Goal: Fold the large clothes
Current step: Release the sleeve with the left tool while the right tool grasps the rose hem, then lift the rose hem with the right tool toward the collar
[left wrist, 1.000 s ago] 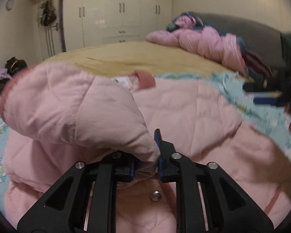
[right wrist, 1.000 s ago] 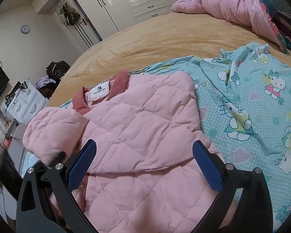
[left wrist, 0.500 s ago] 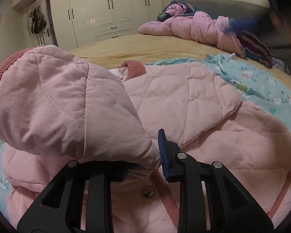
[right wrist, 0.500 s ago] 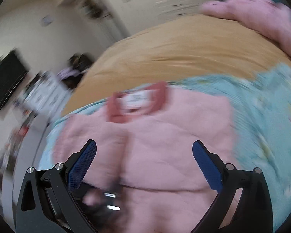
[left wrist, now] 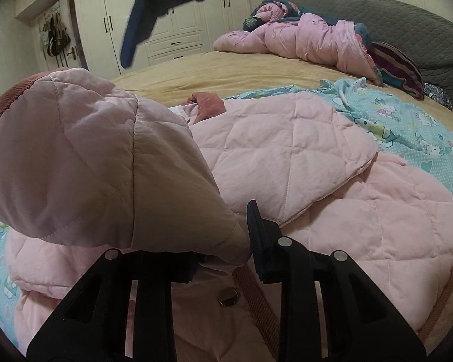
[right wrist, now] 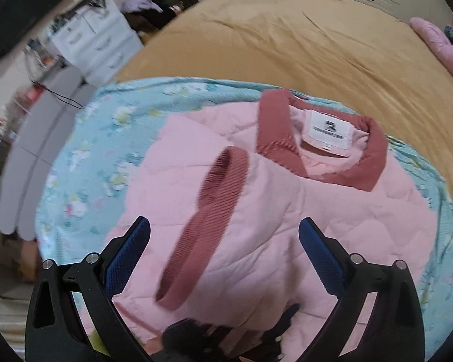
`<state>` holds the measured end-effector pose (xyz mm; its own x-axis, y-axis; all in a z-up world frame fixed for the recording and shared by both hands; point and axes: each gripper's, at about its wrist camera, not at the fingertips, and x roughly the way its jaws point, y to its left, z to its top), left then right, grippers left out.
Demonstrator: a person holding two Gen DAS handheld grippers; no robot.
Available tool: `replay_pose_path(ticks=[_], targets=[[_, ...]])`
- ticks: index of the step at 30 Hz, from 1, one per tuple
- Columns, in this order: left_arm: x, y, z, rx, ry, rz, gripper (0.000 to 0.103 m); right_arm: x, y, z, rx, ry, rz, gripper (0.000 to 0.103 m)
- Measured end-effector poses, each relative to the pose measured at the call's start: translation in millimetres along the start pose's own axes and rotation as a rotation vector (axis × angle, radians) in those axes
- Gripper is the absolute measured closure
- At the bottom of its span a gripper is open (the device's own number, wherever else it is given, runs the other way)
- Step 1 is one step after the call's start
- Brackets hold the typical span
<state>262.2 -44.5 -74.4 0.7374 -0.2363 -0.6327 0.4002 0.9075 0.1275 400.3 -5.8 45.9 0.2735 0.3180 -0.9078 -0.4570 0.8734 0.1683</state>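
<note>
A pink quilted jacket lies on a light blue cartoon-print sheet on the bed. My left gripper is shut on the jacket's sleeve and holds it lifted over the jacket body; its dark pink cuff points up-left. My right gripper is open and empty, above the sleeve's cuff, and shows at the top of the left wrist view. The dark pink collar with a white label lies just beyond.
A tan bedspread covers the bed beyond the sheet. A pink duvet heap and a grey headboard are at the far right. White wardrobes stand behind. White drawers and a TV are left of the bed.
My right gripper has swung left and over the jacket, now looking down on the collar and raised cuff. My left gripper still holds the sleeve, lifted a bit closer to its camera.
</note>
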Motion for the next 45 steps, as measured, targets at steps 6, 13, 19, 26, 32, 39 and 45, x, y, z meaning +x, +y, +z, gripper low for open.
replay_pose_path(ticks=[6,13,19,26,32,39,45], targets=[[-1.5,-2.4,1.1,0.009,-0.006,-0.002,0.073,-10.9,-48.9,-9.7,0.102,-0.046,0.089,0.079],[-21.1,-14.6,8.0,0.048,-0.059,-0.048,0.032,-51.9,-114.9,-30.1,0.182,-0.154,0.134,0.086],[-47.4,7.9,18.4,-0.065,-0.132,-0.095,0.013,-68.2,-174.1,-53.9,0.280,-0.233,0.163,0.092],[-67.4,72.6,16.7,-0.257,-0.178,-0.003,0.010,-63.6,-212.8,-79.8,0.353,-0.269,0.167,0.095],[-63.2,131.2,-0.8,-0.391,-0.140,0.165,0.010,-46.7,-234.2,-105.4,0.408,-0.262,0.167,0.095],[-67.1,186.7,-22.5,-0.604,-0.120,0.178,0.010,-38.7,-257.5,-138.2,0.504,-0.284,0.152,0.086],[-82.9,207.4,-37.2,-0.687,-0.144,0.226,0.010,-46.0,-248.0,-169.2,0.539,-0.362,0.259,0.052]])
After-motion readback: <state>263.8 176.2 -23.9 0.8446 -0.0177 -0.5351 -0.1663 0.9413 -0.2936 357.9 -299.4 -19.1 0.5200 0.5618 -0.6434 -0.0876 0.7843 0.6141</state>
